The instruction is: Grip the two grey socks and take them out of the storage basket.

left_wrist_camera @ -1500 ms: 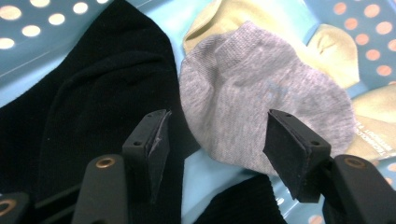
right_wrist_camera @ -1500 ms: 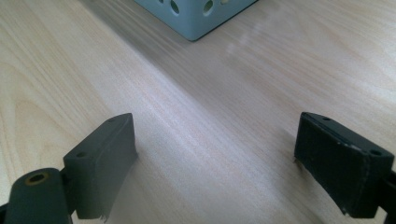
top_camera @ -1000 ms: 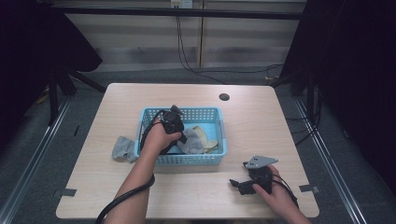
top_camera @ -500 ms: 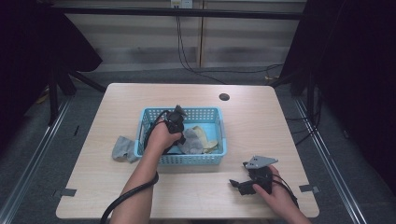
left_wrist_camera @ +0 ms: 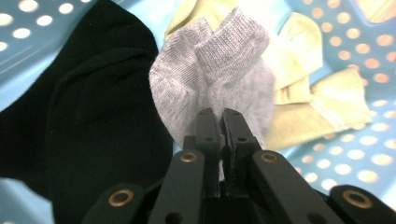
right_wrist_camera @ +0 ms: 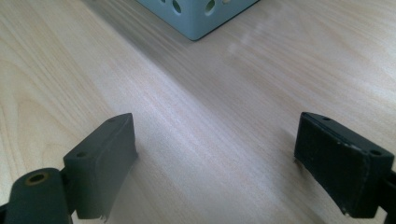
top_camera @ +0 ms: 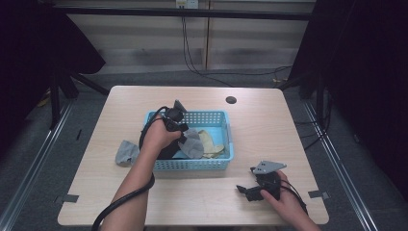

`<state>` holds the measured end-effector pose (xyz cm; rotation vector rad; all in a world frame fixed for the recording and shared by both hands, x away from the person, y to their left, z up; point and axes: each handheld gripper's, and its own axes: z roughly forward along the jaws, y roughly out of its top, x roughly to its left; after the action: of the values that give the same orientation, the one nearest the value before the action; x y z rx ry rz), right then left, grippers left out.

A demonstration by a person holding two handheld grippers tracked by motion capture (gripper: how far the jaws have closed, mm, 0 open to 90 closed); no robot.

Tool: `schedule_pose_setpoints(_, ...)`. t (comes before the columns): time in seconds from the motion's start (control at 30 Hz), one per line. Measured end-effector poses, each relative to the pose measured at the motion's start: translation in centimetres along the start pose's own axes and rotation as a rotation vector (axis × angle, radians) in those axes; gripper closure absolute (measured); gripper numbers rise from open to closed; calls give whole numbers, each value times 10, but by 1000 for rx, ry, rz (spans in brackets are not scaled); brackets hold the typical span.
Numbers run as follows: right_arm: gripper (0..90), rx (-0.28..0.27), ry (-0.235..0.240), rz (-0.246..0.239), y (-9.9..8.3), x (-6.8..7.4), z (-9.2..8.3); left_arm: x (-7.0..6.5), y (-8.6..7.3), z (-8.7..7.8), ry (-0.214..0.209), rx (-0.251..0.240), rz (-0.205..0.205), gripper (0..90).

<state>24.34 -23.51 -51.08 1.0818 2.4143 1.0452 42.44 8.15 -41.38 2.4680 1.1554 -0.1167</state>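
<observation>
Left gripper (left_wrist_camera: 220, 116): jaws, open a second ago, have just closed on the grey sock (left_wrist_camera: 219, 79), pinching its edge. Sock sits inside the blue basket (top_camera: 226, 126), mid-basket, between a black sock (left_wrist_camera: 88, 121) and yellow socks (left_wrist_camera: 317, 102). Right gripper (right_wrist_camera: 215, 154): unchanged, jaws wide apart with nothing between them, near the table's (top_camera: 269, 125) front right corner. A second grey sock (top_camera: 126, 152) lies beside the basket's left wall.

A: The black fabric sock (left_wrist_camera: 79, 116) runs off the picture at 9 o'clock. The closed jaws hide the bottom of the soft grey knit sock (left_wrist_camera: 215, 79).

B: At 12 o'clock, the top edge cuts off the light blue plastic basket with holes (right_wrist_camera: 196, 18).
</observation>
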Motion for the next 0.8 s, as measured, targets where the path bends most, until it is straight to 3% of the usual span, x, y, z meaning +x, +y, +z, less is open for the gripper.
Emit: schedule_pose_setpoints(0.8,120,1,1,1,0,0,0,3,0,-56,42,59,-6,858)
